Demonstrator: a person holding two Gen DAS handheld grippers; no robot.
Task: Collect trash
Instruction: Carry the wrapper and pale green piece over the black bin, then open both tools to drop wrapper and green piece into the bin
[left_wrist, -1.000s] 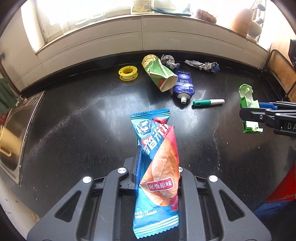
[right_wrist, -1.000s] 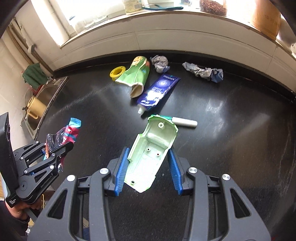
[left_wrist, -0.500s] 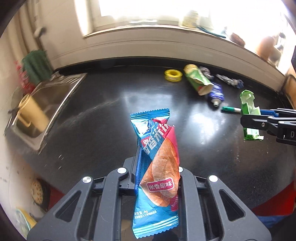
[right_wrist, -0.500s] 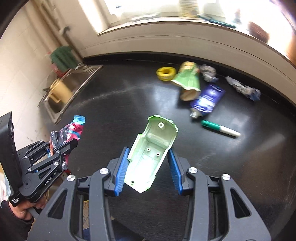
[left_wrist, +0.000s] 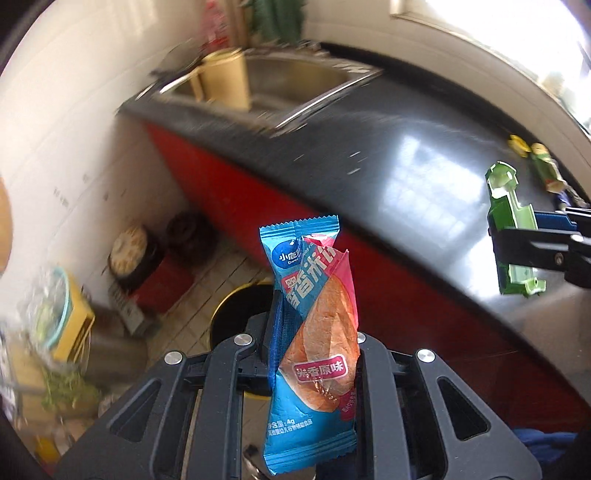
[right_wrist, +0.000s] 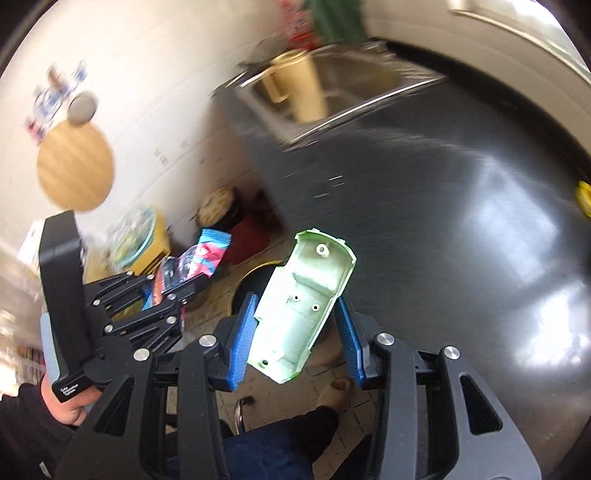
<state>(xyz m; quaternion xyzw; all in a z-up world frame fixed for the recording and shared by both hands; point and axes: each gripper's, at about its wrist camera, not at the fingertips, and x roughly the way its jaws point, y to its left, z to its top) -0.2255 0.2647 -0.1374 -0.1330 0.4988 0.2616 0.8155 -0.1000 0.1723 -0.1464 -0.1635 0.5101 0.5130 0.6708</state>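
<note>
We hold two pieces of trash off the edge of the dark worktop (left_wrist: 424, 177): our left gripper (left_wrist: 314, 325) is pressed tight on a blue snack wrapper (left_wrist: 314, 343), and our right gripper (right_wrist: 295, 317) pinches a pale green plastic shell (right_wrist: 304, 306) between its blue pads (right_wrist: 242, 332). Both point steeply down toward a round, gold-rimmed black bin (left_wrist: 236, 317) on the tiled floor (left_wrist: 207, 295), most of it hidden behind the grippers.

The risk, as we judge it, is a miss. The bin's mouth shows only as a crescent past each gripper, so a release made too soon would drop the light wrapper onto the tiles, where it could flutter aside. The rigid shell is gripped only by its side edges and could twist out or bounce off the rim. The two grippers also sit near each other, and crowding one opening could knock them together.

Around the bin the floor is cluttered: a red box (right_wrist: 247, 236), a yellow container with a clear bowl (left_wrist: 55, 306) on it, dark round objects. A steel sink (left_wrist: 295, 85) with a tan jug (left_wrist: 225, 81) sits at the worktop's end. More trash, yellow and green, lies far along the worktop (left_wrist: 543, 166), uncollected.
</note>
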